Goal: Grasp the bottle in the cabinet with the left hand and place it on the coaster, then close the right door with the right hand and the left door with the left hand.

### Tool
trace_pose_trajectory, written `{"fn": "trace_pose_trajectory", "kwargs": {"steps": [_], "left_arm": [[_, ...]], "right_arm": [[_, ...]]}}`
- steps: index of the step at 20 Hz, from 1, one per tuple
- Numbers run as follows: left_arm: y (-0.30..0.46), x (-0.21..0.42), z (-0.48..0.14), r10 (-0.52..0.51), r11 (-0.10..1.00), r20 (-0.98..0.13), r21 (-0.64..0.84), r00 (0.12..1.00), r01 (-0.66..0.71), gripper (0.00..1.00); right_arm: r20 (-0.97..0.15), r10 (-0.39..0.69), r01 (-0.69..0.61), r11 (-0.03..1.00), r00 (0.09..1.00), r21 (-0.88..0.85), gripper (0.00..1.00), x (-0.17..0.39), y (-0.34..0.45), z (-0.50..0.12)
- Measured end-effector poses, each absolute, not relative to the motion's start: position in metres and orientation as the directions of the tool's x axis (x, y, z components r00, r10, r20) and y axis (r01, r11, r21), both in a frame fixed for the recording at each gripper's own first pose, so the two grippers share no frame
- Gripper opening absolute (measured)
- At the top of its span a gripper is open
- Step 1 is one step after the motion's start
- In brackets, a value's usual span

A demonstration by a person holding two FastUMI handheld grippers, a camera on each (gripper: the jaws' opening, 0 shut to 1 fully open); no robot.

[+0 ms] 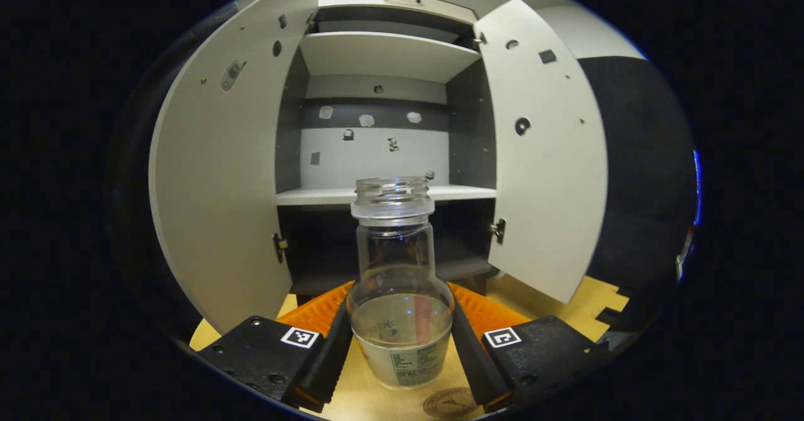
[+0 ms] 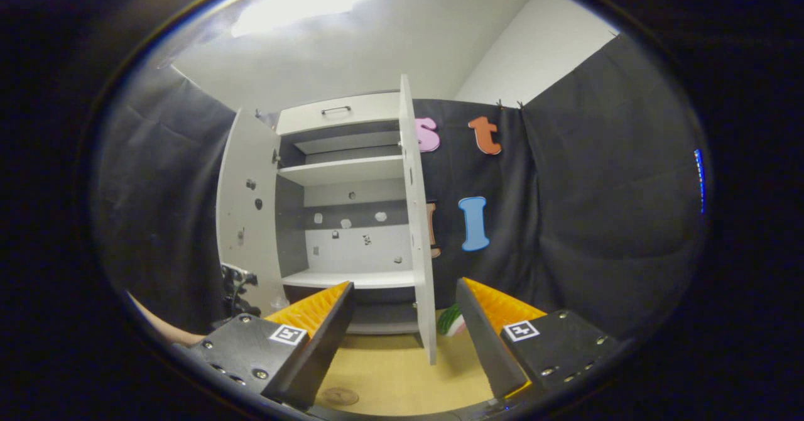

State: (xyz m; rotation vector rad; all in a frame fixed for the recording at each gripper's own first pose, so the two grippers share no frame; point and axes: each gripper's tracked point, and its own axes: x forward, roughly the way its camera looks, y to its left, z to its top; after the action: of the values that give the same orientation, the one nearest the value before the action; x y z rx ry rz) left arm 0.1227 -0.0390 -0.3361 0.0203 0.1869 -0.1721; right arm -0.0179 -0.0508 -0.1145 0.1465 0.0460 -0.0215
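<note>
Currently left gripper (image 1: 402,339) clamps clear glass bottle (image 1: 397,283); ribbed orange jaws.

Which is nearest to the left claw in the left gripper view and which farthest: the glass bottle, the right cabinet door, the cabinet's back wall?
1. Glass bottle: between the left claw's fingers, centre.
2. Right cabinet door: swung open, to the right.
3. Cabinet's back wall: deep inside, behind the shelves.

1. Your left gripper (image 1: 402,352) has two black finger blocks with screw heads, each carrying a square black-and-white marker.
2. Its fingers (image 1: 317,311) are orange and ribbed, with black inner pads.
3. Your right gripper (image 2: 405,339) matches: black blocks, silver screws, markers, orange ribbed fingers (image 2: 311,311).
</note>
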Motion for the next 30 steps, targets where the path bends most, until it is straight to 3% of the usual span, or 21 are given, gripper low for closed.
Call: {"fn": "trace_pose_trajectory", "kwargs": {"steps": [3,9,12,15,20,22,24,25,30], "left_arm": [[-0.068,0.102,-0.37,-0.253,0.966,-0.205,-0.006,0.945,0.258,0.81],[-0.111,0.074,-0.432,-0.398,0.91,-0.248,0.012,0.883,0.414,0.81],[-0.112,0.069,-0.46,-0.413,0.894,-0.277,0.058,0.868,0.444,0.81],[-0.109,0.073,-0.469,-0.413,0.898,-0.277,0.031,0.867,0.438,0.81],[-0.111,0.068,-0.469,-0.443,0.881,-0.25,0.055,0.861,0.469,0.83],[-0.115,0.063,-0.466,-0.488,0.854,-0.241,0.066,0.839,0.516,0.84],[-0.109,0.057,-0.464,-0.491,0.843,-0.284,0.084,0.823,0.532,0.93],[-0.101,0.058,-0.453,-0.486,0.843,-0.287,0.094,0.826,0.529,0.99],[-0.093,0.058,-0.396,-0.494,0.854,-0.274,0.027,0.826,0.52,0.98]], "right_arm": [[-0.054,0.045,-0.035,0.985,0.997,0.17,0.95,0.004,-0.042,-0.124],[-0.068,0.041,-0.03,0.988,0.997,0.151,0.98,0.036,-0.055,-0.138],[-0.122,0.03,-0.013,0.99,0.992,0.143,0.94,0.044,-0.062,-0.157],[-0.092,0.041,-0.027,0.988,0.995,0.154,0.95,0.043,-0.07,-0.159],[-0.064,0.039,-0.027,0.983,0.997,0.18,0.98,0.036,-0.091,-0.155],[-0.073,0.023,-0.011,0.985,0.997,0.17,0.95,0.041,-0.097,-0.153],[-0.075,0.018,-0.005,0.987,0.997,0.161,0.98,0.042,-0.098,-0.149],[-0.074,0.018,-0.006,0.988,0.997,0.156,0.98,0.039,-0.099,-0.147],[-0.101,-0.004,0.017,0.99,0.995,0.137,0.95,0.033,-0.1,-0.149]]}}
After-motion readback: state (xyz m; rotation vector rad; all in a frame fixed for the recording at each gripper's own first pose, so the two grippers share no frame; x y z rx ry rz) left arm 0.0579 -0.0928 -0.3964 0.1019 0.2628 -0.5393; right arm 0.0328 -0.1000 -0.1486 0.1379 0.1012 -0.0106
